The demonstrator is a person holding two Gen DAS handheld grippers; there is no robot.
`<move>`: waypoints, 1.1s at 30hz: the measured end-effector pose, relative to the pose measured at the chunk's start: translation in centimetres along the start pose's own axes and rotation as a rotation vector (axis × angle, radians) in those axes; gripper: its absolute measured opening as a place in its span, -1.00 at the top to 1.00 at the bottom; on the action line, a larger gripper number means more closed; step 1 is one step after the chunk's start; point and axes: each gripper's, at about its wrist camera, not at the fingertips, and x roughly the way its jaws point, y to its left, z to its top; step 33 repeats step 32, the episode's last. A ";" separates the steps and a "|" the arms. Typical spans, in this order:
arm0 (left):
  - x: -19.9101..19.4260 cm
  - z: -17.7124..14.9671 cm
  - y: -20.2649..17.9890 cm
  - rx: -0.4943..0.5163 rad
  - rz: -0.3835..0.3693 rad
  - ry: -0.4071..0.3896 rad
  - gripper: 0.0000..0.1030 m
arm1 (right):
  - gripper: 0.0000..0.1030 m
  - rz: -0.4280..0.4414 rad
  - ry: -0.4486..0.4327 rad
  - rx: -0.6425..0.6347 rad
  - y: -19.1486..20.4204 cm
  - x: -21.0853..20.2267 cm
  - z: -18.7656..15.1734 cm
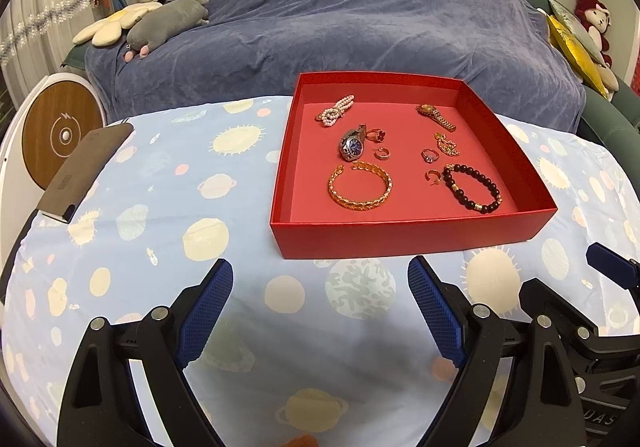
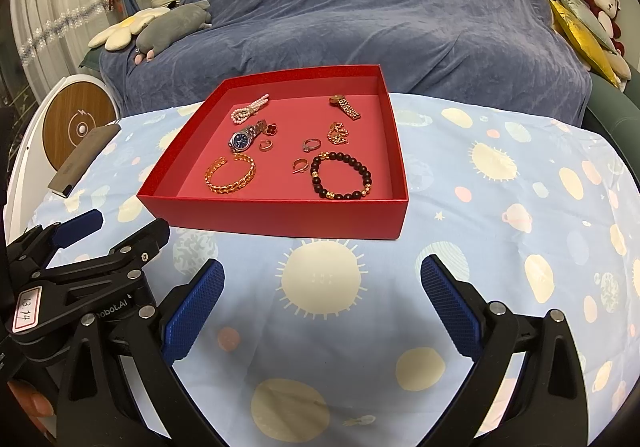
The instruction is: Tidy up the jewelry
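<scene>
A red tray [image 1: 408, 237] [image 2: 280, 215] sits on the table and holds jewelry: a gold bangle [image 1: 360, 187] [image 2: 230, 175], a black bead bracelet [image 1: 474, 187] [image 2: 342, 175], a blue-faced watch [image 1: 352, 145] [image 2: 244, 139], a gold watch [image 1: 436, 117] [image 2: 346, 106], a pearl bracelet [image 1: 334, 111] [image 2: 248, 109], a gold chain [image 1: 446, 145] [image 2: 338, 134] and several small rings. My left gripper [image 1: 320, 275] is open and empty in front of the tray. My right gripper [image 2: 322, 271] is open and empty, also short of the tray.
The table wears a pale blue planet-print cloth [image 1: 160, 215] [image 2: 500, 207]. A grey flat case [image 1: 84, 171] [image 2: 84, 159] lies at its left edge. A sofa under a blue cover [image 1: 340, 15] [image 2: 360, 7] with plush toys stands behind. A round white device [image 1: 56, 131] stands at left.
</scene>
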 end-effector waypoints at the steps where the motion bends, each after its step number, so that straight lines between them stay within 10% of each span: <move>1: 0.0 0.0 0.0 -0.002 0.000 0.000 -0.68 | -0.87 0.000 0.000 0.001 0.0 0.0 0.0; 33: -0.4 -0.3 -0.2 -0.006 0.027 -0.024 -0.75 | -0.88 -0.002 -0.001 -0.005 0.2 0.0 -0.1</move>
